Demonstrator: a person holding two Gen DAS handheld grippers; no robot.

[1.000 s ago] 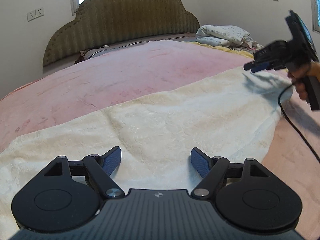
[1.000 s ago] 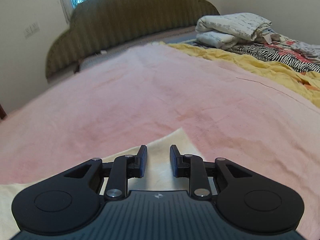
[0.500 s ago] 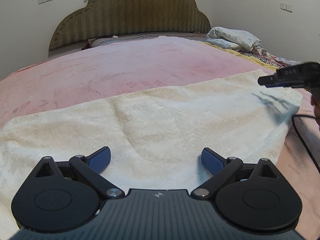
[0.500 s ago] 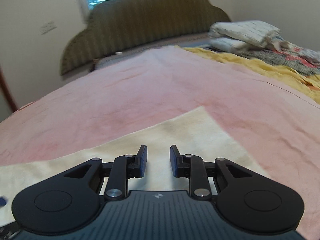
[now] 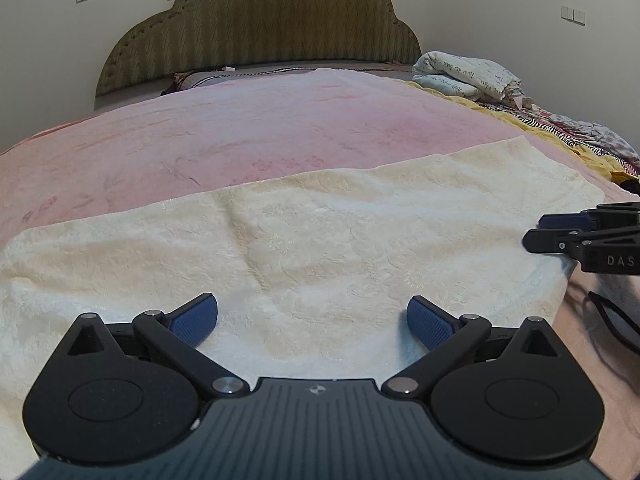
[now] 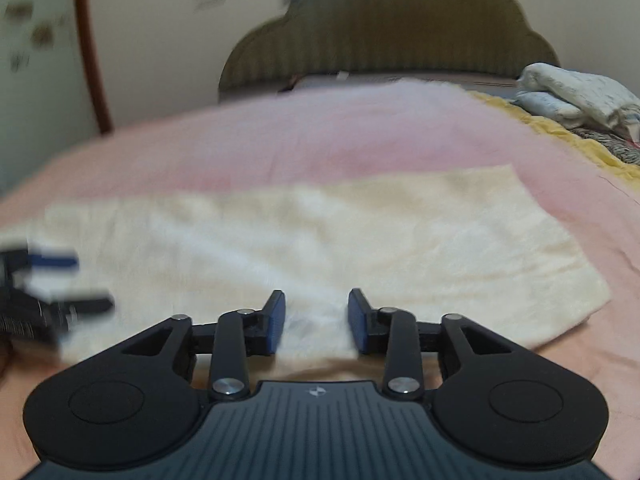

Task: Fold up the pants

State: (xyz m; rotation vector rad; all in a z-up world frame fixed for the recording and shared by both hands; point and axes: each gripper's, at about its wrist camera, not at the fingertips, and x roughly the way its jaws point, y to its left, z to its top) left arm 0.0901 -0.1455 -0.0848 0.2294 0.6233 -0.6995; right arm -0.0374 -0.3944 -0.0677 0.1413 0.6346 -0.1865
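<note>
The cream textured pants (image 5: 320,248) lie flat across the pink bedspread (image 5: 240,140), in a long band; they also show in the right wrist view (image 6: 360,232). My left gripper (image 5: 312,324) is wide open and empty, low over the near edge of the cloth. My right gripper (image 6: 316,320) is open with a narrower gap, empty, at the near edge of the cloth near its right end. It shows at the right edge of the left wrist view (image 5: 580,232). The left gripper appears blurred at the left of the right wrist view (image 6: 48,284).
A padded olive headboard (image 5: 260,20) stands at the far end. Folded white bedding (image 5: 464,74) and a yellow and patterned pile (image 5: 580,136) lie at the far right. A black cable (image 5: 616,320) trails at the right. A wooden post (image 6: 90,40) stands at the left wall.
My right gripper has come back and down toward the near edge and opened wider. My left gripper has opened further and the view has levelled. The pants have stayed flat.
</note>
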